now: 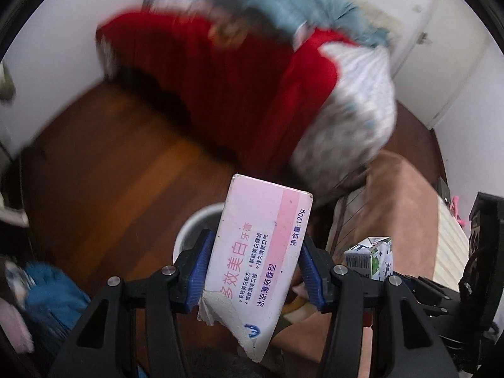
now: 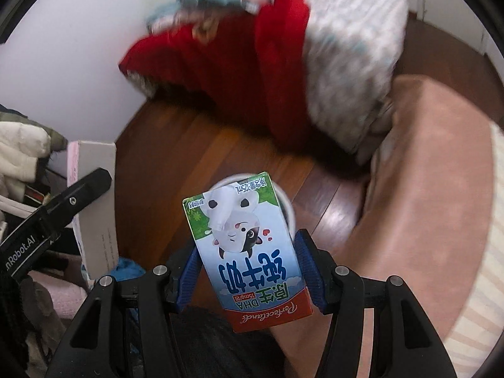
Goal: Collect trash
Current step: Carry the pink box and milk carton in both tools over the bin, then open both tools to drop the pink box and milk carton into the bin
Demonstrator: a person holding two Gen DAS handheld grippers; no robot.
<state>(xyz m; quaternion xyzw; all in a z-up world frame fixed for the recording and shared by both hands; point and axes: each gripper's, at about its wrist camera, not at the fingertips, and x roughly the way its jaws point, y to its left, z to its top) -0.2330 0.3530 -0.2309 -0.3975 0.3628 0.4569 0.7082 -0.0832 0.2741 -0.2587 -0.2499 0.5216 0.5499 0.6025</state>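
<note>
The left hand-held gripper is grasping a pink toothpaste box and the right hand-held gripper is grasping a small milk carton. Both are hanging above a white bin on the wooden floor, so picking seems done and dropping is remaining. Only the right view is showing the bin's rim under the carton clearly; the left view is showing the carton from the side.

A lived-in home bedroom is showing here: a bed in pink bedding is lying along the right, a heap of clothes is piling up against the white wall, and wood floor is running between them, with more garments crowding the left edge.
</note>
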